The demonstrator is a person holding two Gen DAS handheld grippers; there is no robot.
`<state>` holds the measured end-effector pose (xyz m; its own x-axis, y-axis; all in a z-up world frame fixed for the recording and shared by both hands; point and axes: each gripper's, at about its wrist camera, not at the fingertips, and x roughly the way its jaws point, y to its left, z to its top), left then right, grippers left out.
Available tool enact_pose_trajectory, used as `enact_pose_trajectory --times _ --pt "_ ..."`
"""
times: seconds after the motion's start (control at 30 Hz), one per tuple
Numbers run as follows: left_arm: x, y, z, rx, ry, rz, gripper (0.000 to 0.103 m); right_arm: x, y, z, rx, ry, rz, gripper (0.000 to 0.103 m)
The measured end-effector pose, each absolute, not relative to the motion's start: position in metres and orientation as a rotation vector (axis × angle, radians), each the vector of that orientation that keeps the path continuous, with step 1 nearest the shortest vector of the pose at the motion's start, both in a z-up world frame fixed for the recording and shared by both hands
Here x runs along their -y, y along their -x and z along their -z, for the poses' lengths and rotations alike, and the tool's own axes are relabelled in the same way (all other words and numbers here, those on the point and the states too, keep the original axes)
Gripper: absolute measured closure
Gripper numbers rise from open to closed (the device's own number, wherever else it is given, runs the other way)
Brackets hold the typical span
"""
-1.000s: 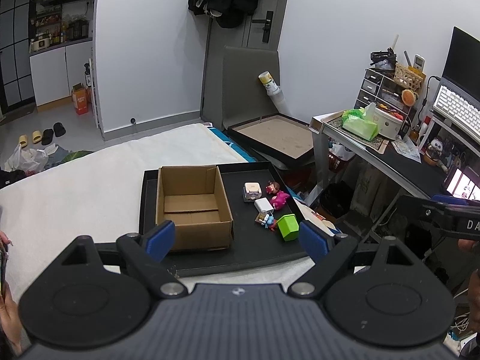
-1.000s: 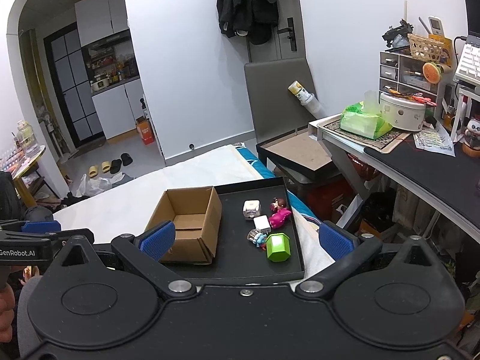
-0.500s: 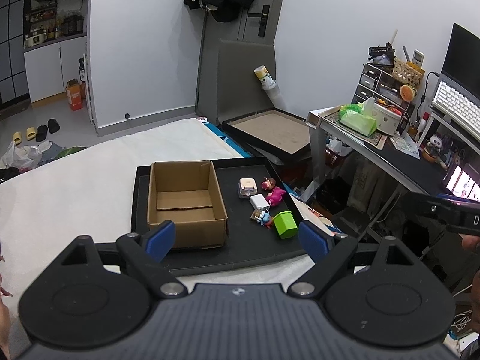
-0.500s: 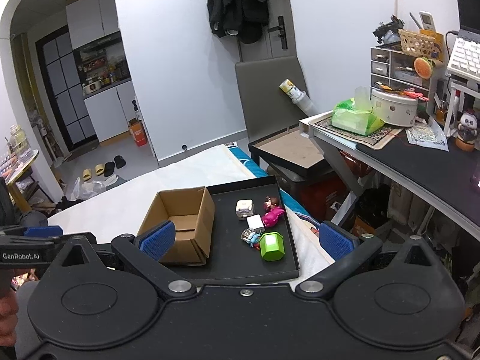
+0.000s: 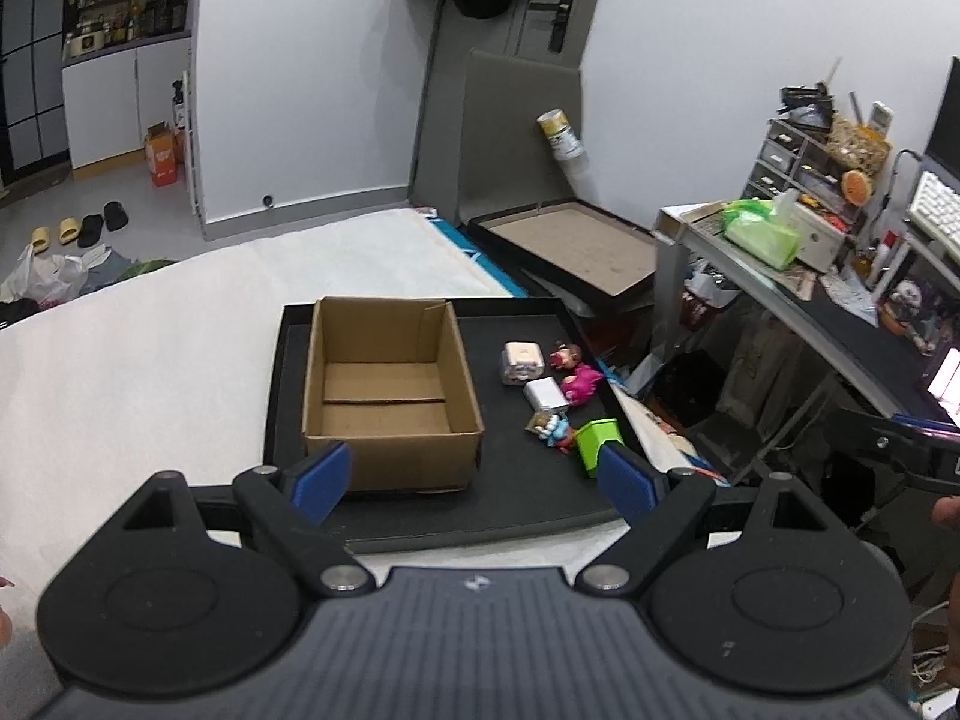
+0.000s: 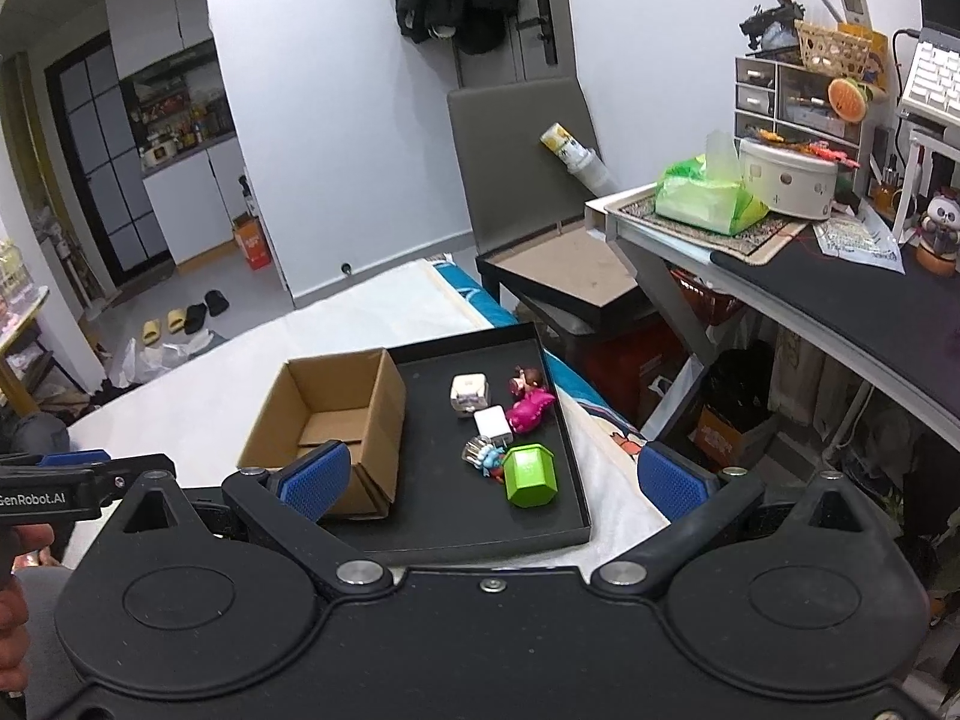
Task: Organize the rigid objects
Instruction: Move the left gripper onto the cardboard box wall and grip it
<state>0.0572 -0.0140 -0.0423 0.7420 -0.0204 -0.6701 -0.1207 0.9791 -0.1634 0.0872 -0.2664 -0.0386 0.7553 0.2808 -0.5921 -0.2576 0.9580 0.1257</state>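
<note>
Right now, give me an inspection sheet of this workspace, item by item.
Surface: black tray on a white bed cover.
Job's things: open cardboard box, empty; green box, white charger, pink figurine, cream cube and a small blue toy loose on the tray beside it.
Clutter: nothing seen on the tray.
Grippers: left gripper and right gripper open, holding nothing.
Cables: nothing seen on the tray.
Surroundings: crowded desk on the right, shoes on the floor.

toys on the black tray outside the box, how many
5: cream cube, pink figure, white block, small blue figure, green house, all right of the empty box. None seem hidden.
</note>
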Motion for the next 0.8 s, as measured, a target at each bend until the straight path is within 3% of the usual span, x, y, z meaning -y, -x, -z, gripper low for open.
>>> enact_pose_trajectory --times 0.8 --pt "-0.058 -0.118 0.084 -0.731 0.331 -0.143 0.015 0.256 -0.142 0.079 -0.699 -0.120 -0.241 0.000"
